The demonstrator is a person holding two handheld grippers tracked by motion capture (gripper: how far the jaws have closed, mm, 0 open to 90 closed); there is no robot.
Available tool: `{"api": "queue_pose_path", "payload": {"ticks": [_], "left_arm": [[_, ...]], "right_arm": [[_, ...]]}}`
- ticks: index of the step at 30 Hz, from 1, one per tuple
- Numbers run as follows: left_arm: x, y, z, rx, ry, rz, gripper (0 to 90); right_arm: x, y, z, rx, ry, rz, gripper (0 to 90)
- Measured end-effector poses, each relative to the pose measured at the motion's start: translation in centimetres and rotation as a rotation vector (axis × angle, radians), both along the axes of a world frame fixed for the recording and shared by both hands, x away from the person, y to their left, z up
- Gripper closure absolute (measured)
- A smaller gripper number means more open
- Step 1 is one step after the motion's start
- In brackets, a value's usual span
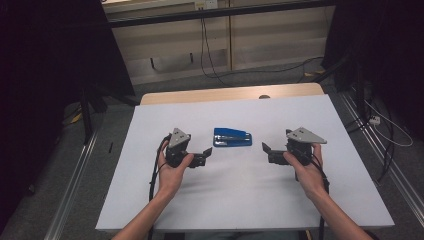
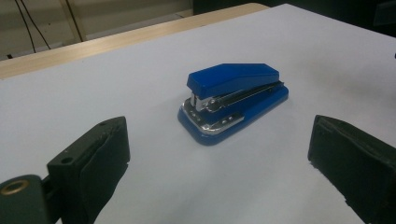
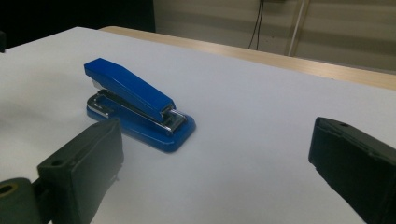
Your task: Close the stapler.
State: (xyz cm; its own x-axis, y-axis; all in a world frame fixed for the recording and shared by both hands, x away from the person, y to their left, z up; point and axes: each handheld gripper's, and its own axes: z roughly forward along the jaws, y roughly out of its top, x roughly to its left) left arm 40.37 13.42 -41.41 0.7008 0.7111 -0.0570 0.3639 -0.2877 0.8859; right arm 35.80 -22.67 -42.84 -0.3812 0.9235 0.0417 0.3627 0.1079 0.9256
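A blue stapler [image 1: 232,137] lies flat mid-desk [image 1: 240,200], untouched. The left tool [image 1: 201,157] and right tool [image 1: 270,153] flank it, jaws apart and empty, aimed inward, seemingly ready to grasp.

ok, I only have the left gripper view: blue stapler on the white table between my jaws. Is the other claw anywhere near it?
Observer: In the high view the right claw sits at the stapler's right, apart from it, jaws open and facing it.
Operator: And my left one, how close?
Observer: The left claw is just off the stapler's left end, slightly nearer the person, not touching, jaws open.
Operator: Which end faces the right claw?
Observer: In the right gripper view the stapler's hinged metal end points toward that camera, with the raised nose farther off.
Operator: Anything else on the table?
Observer: In the high view the stapler is the one loose thing on the table.
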Motion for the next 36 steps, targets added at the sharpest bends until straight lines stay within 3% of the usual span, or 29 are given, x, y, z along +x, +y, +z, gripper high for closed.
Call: {"api": "queue_pose_path", "payload": {"ticks": [3, 9, 13, 19, 22, 31, 36], "left_arm": [[-0.5, 0.4, 0.2, 0.012, -0.021, 0.002, 5.5], [-1.5, 1.5, 0.6, -0.009, -0.018, 0.03, 5.2], [-1.9, 2.3, 0.7, -0.003, -0.033, 0.041, 5.4], [-2.5, 3.6, 0.7, -0.013, -0.047, 0.062, 5.6], [-3.3, 4.1, 0.8, 0.023, -0.1, 0.08, 5.8], [-4.8, 6.4, 1.2, -0.012, -0.08, 0.092, 5.6], [-5.8, 7.8, 1.4, -0.002, -0.117, 0.13, 5.5]], "right_arm": [[-0.5, -0.5, -0.1, -0.012, 0.002, -0.014, 3.0], [-1.6, -1.4, 0.1, -0.021, -0.004, -0.016, 3.4], [-2.2, -2.1, -0.2, -0.024, 0.005, -0.02, 3.6], [-3.0, -2.8, -0.1, -0.004, 0.001, -0.05, 3.4], [-3.4, -3.0, 0.3, 0.016, 0.009, -0.065, 3.4], [-4.9, -3.9, 0.4, 0.022, 0.005, -0.069, 3.4], [-5.4, -4.7, 0.1, 0.034, 0.009, -0.092, 3.4]]}}
